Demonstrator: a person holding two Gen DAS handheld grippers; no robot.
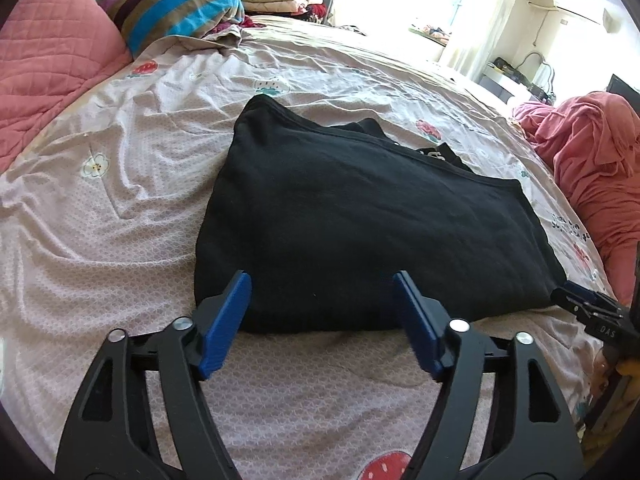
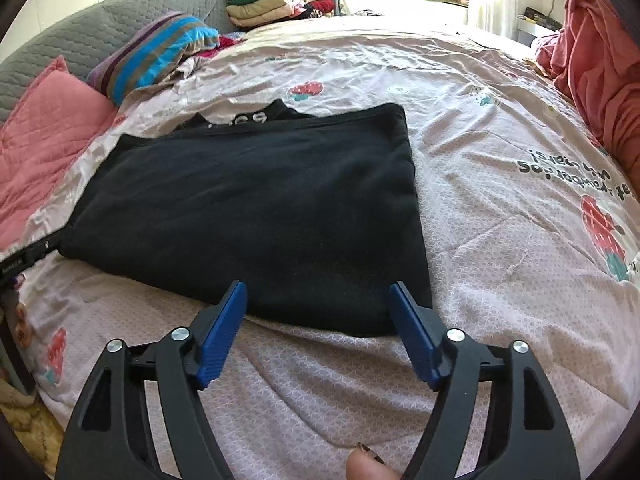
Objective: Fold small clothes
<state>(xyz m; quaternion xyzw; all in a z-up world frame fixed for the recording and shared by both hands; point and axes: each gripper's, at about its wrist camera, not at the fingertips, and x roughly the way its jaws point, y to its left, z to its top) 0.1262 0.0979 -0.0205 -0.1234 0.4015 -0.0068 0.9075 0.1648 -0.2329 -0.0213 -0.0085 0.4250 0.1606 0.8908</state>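
A black garment [image 1: 360, 220] lies folded flat on the bed, with a strip of white lettering showing at its far edge [image 2: 240, 119]. My left gripper [image 1: 322, 284] is open and empty, its blue pads over the garment's near left edge. My right gripper [image 2: 318, 290] is open and empty, over the garment's near right corner [image 2: 360, 312]. The right gripper also shows at the right edge of the left wrist view [image 1: 592, 308]. The left gripper's tip shows at the left edge of the right wrist view [image 2: 28, 256].
The bed has a pink printed cover [image 1: 120, 200]. A pink quilted pillow [image 1: 52, 60] and a striped pillow [image 1: 180, 8] lie at the head. A pink blanket heap [image 1: 592, 160] lies on the right. Stacked folded clothes [image 2: 272, 0] stand at the far side.
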